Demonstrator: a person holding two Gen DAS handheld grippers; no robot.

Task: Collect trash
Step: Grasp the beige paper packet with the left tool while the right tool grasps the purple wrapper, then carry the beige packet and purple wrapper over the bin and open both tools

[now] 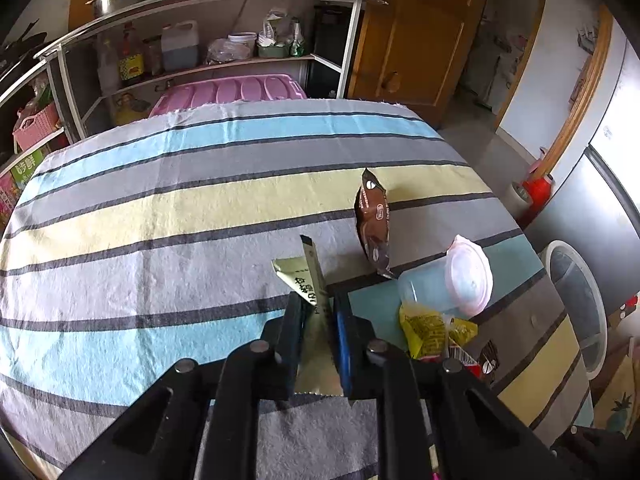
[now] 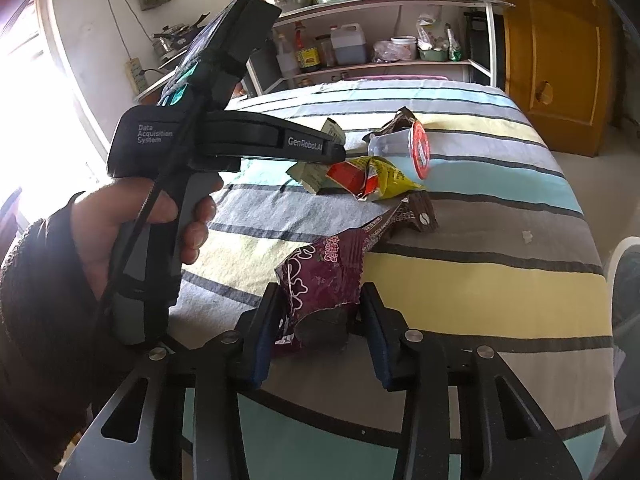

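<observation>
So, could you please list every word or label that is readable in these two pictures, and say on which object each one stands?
"Data Acquisition System": rear body of the left gripper.
"GenRobot.AI": side of the same gripper, near its front.
Pale green wrapper: dark Chinese characters, too distorted to read.
Purple wrapper: white characters, unreadable.
Brown wrappers, yellow wrapper, red cup lid, shelf bottle labels: print too small or blurred.

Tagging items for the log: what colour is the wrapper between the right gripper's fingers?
Purple wrapper with white swirls, clearest in the right wrist view.
</observation>
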